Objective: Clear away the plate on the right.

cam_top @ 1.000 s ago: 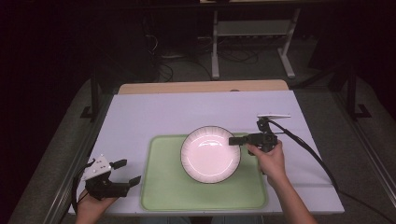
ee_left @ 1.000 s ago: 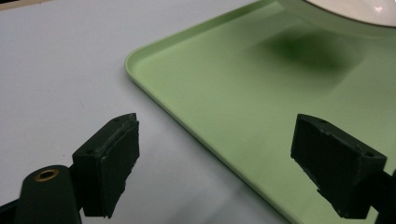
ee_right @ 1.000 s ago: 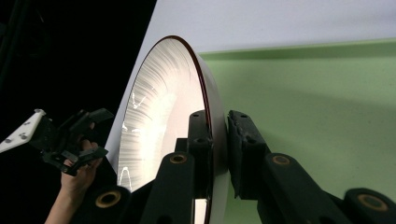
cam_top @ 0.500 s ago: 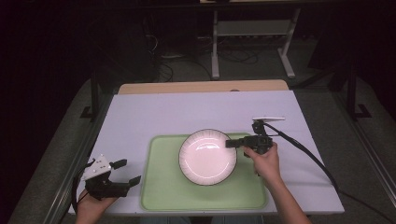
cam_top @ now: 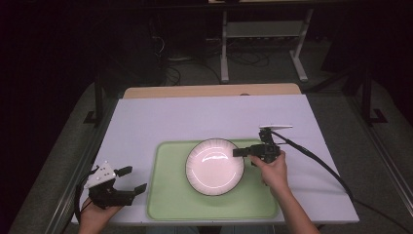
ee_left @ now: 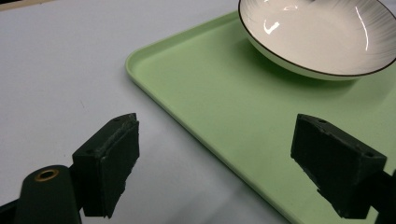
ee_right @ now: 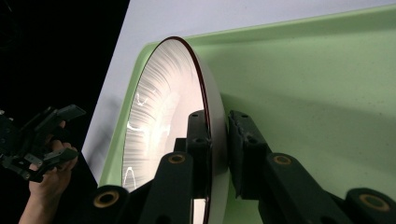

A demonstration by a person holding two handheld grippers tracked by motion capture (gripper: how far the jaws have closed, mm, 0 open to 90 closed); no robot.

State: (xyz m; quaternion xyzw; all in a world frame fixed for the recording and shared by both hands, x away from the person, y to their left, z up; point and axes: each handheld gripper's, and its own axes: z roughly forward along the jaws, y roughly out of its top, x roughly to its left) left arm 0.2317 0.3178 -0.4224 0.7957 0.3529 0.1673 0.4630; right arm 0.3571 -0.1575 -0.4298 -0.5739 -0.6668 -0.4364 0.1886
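The white bowl (cam_top: 215, 166) with its thin dark rim sits over the middle of the green tray (cam_top: 168, 204), which serves as the landmark here. The right tool (cam_top: 241, 152) reaches in from the tray's right side and is clamped on the bowl's rim, one pad inside the wall and one outside, as the right gripper view makes plain (ee_right: 217, 140). In the left gripper view the bowl (ee_left: 317, 37) appears tilted, its near edge casting a shadow on the tray (ee_left: 224, 107), so it looks partly lifted. The left tool (cam_top: 127, 179) hovers off the tray's left edge over the table (cam_top: 160, 122), its jaws spread wide with nothing between them. The grip is on a narrow stretch of smooth, glazed rim, so the bowl's weight could pivot it out of the pads, letting it drop or clatter on the tray.
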